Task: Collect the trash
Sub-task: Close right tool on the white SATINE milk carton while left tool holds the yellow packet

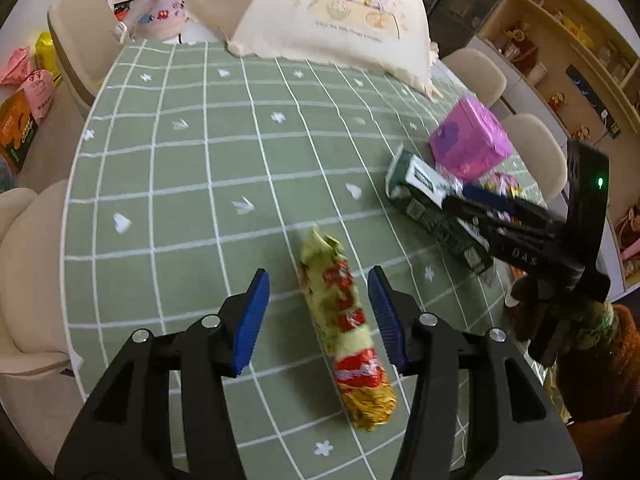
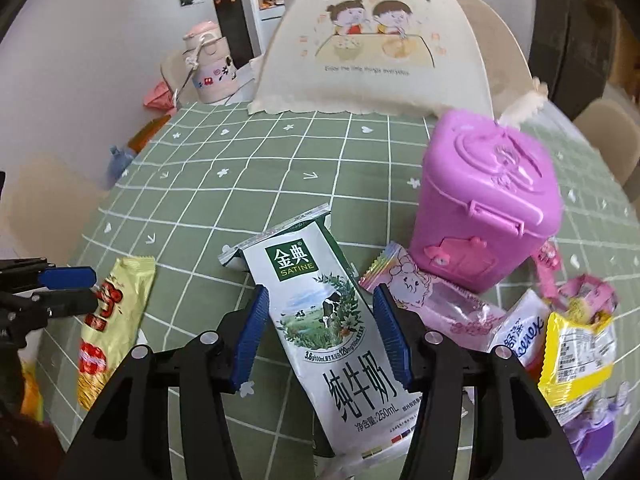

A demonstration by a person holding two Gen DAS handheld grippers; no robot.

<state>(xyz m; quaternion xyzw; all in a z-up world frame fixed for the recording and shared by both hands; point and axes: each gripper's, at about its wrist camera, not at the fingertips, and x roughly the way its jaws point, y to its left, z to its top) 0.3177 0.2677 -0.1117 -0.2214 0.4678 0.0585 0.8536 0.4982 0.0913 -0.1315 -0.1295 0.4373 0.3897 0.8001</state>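
Left hand-held gripper (image 1: 318, 312) released, straddling yellow wrapper (image 1: 348, 336) at lower centre on table (image 1: 192, 184). Right hand-held gripper (image 2: 318, 328) released around milk carton (image 2: 332, 320), centre; pink bin (image 2: 486, 204) right.

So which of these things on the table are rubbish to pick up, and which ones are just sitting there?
Rubbish to collect:
- yellow snack wrapper, between the open left gripper
- milk carton, between the open right gripper
- pink candy wrapper
- tissue packet
- yellow packet

Just sitting there:
- pink toy bin, perhaps for the trash
- food cover
- pink bottle
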